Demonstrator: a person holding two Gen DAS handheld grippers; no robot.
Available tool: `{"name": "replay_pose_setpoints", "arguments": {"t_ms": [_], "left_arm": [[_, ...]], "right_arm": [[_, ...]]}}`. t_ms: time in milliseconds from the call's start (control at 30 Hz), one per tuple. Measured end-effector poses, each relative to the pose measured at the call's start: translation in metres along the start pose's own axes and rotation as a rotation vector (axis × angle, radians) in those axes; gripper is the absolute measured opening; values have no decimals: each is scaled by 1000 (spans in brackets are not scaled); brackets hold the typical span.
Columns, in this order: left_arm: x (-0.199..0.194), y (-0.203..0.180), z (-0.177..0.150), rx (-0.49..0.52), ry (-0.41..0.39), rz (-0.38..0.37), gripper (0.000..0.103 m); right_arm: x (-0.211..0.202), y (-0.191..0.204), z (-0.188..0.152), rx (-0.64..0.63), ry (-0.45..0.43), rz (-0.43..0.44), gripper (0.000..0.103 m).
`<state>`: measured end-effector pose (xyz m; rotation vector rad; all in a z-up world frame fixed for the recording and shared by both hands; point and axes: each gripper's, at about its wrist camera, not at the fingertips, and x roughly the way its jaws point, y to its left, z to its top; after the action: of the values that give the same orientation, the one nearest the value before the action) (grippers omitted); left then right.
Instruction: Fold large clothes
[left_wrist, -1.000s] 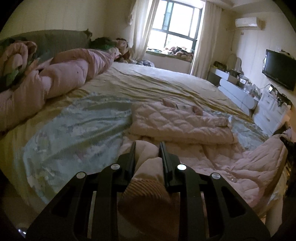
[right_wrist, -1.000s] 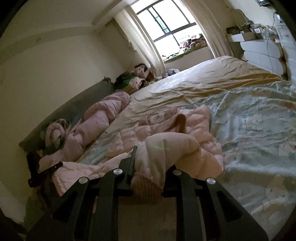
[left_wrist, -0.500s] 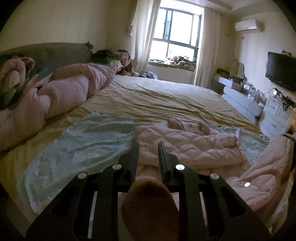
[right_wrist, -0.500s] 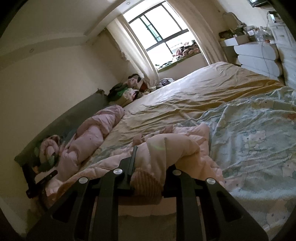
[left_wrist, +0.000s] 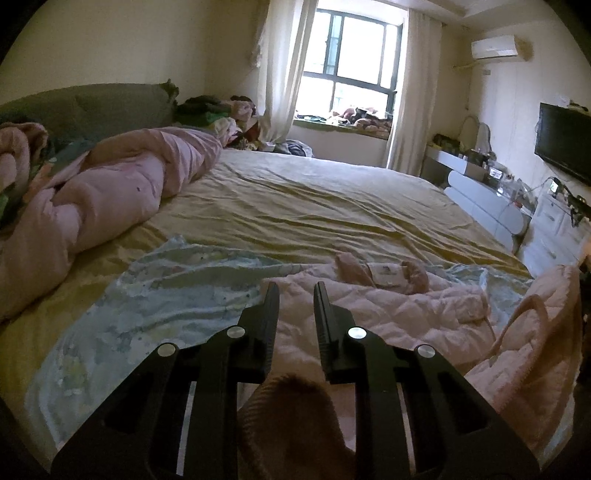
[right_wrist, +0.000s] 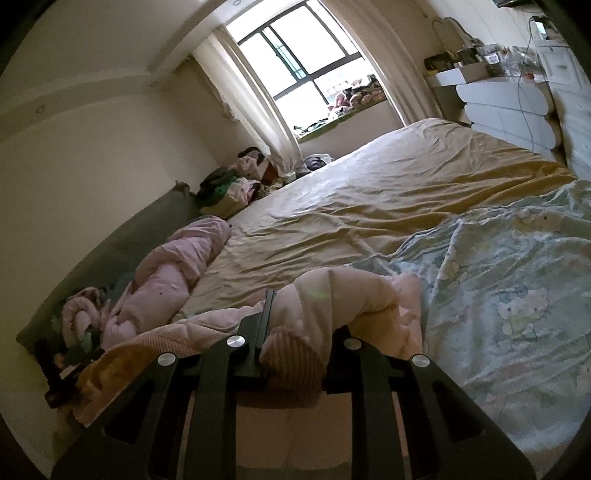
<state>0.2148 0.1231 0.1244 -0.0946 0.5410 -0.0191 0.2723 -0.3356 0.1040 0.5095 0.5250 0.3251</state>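
A pale pink quilted jacket (left_wrist: 388, 314) lies on a light blue printed sheet (left_wrist: 155, 295) at the near side of the bed. My left gripper (left_wrist: 295, 291) stands above the jacket's near edge, its jaws a little apart with nothing between the tips; a ribbed brown cuff (left_wrist: 291, 417) lies below the jaw bases. My right gripper (right_wrist: 299, 299) is shut on a jacket sleeve (right_wrist: 332, 299) near its ribbed cuff (right_wrist: 291, 354) and holds it lifted over the bed.
A rolled pink duvet (left_wrist: 110, 192) lies along the grey headboard (left_wrist: 92, 107) at left. The yellow bedsheet (left_wrist: 314, 199) stretches toward the window (left_wrist: 351, 74). White drawers (left_wrist: 487, 206) and a TV (left_wrist: 565, 147) stand at right. Clothes (right_wrist: 236, 184) are piled by the curtain.
The sleeve has slipped out from between my left gripper's fingers, and its cuff now lies below the jaws. Both grippers have risen; the right still holds its sleeve.
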Motion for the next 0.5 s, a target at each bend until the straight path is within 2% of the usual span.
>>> {"name": "replay_pose_setpoints", "arguments": {"t_ms": [233, 333, 400, 433, 500], "left_arm": [[25, 15, 21, -44, 5, 15, 13], [23, 24, 29, -77, -12, 4, 19], [20, 26, 31, -87, -30, 0, 27], [18, 27, 31, -89, -40, -1, 35], [14, 32, 30, -98, -48, 2, 37]], "right_arm": [[40, -4, 10, 3, 33, -50, 17], [55, -10, 12, 7, 55, -77, 17], [64, -15, 12, 13, 66, -97, 17], [67, -16, 11, 16, 68, -104, 17], [75, -19, 9, 18, 75, -113, 17]]}}
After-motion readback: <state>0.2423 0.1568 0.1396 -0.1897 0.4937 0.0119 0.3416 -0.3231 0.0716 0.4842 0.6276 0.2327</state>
